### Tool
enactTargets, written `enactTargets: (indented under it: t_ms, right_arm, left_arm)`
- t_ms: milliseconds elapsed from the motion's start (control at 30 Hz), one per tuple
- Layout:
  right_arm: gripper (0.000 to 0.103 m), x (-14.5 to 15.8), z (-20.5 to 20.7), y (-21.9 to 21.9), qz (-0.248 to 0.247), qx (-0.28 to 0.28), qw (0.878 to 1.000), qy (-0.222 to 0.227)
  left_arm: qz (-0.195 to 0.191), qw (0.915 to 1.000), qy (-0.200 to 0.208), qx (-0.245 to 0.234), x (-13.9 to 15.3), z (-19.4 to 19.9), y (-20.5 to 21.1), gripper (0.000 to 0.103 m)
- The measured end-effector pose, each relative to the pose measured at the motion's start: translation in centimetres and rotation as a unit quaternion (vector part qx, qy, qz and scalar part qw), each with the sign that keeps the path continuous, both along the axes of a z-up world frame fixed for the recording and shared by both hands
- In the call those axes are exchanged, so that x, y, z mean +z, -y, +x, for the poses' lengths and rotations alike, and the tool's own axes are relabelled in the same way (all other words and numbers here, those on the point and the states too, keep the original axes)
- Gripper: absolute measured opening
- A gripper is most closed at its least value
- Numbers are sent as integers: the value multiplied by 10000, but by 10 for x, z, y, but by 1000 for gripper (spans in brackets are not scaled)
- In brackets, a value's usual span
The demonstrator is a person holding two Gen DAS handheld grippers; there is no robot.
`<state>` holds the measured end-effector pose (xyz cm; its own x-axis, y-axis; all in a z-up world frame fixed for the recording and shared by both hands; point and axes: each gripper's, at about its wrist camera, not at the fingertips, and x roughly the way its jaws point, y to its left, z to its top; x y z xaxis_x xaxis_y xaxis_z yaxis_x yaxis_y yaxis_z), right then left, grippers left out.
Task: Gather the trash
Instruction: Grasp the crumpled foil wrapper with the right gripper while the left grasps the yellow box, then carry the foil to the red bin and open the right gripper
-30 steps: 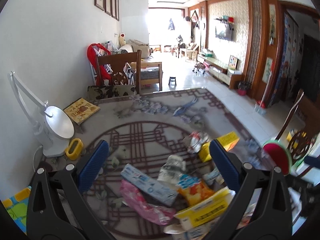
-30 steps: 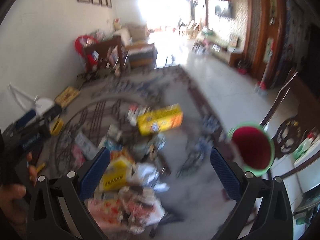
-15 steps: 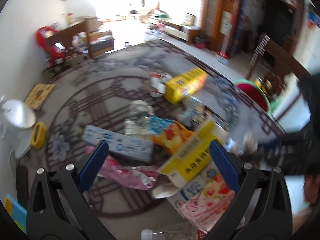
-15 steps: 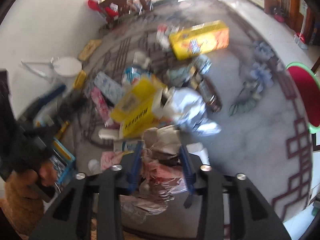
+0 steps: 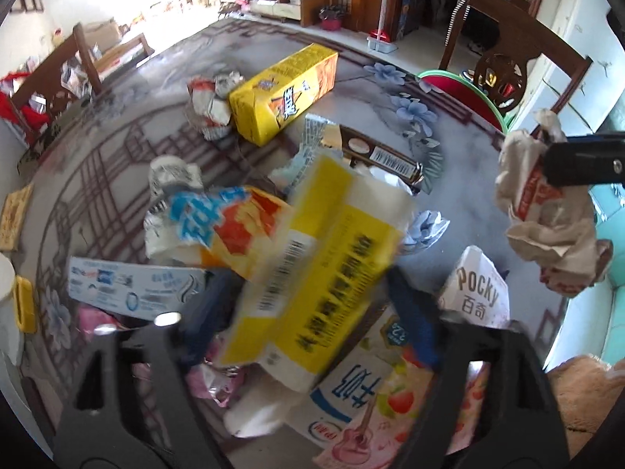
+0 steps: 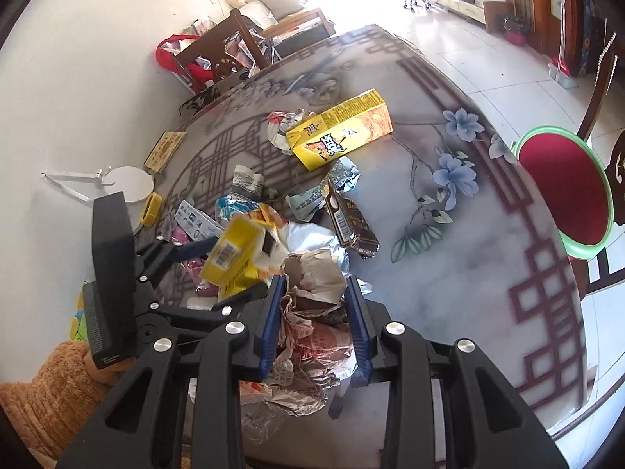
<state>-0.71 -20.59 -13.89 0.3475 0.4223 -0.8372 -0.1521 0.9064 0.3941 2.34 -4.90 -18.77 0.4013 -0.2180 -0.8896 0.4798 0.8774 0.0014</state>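
Observation:
My left gripper (image 5: 312, 312) is shut on a yellow and white box (image 5: 316, 269) and holds it over the trash pile; it also shows in the right wrist view (image 6: 238, 258). My right gripper (image 6: 316, 297) is shut on a crumpled paper wrapper (image 6: 312, 312), lifted off the table; the wrapper also shows in the left wrist view (image 5: 543, 211). A long yellow carton (image 6: 340, 133), a dark chocolate box (image 6: 351, 222), a blue and white box (image 5: 129, 289), a Pocky box (image 5: 476, 289) and snack bags lie on the patterned table (image 6: 449, 265).
A red bin with a green rim (image 6: 562, 187) stands past the table's right edge, by a wooden chair (image 5: 508, 58). A white desk lamp (image 6: 125, 183) and a yellow tape holder (image 6: 150, 207) sit by the wall. Another chair (image 6: 218, 54) stands at the far end.
Both grippers dropped toward the pile and closed. The left one took the yellow and white box; the right one took the crumpled wrapper and lifted it.

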Motion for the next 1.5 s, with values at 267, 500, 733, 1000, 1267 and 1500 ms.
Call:
enactTargets:
  t_ms: [267,500,733,1000,1267,1500]
  right_arm:
    - [31,8,18,-2,78,302,9994,152]
    - [31,23,42,8,154,430,9983,369]
    - [31,27,66,52,136,206,9986,466]
    - [31,14,95,155,-139,-659,9966,467]
    - [41,-4,129,243,-698,-1372,9868,509]
    - [76,-5,129,292,-872,-1898,9756,683]
  left_arm:
    - [-690,9924,192,1002,30,1,-23,40]
    - [-1312,9774,681,1509,86,17,-24,40]
    - [-1710,9683,755,1654,107,51,7,40]
    - [-1737,9726,609,1418,99,77,71,40]
    - [-1740,9783,422,1040,93,100,139,40]
    - [-1810,9822,233,445,82,122,217,40]
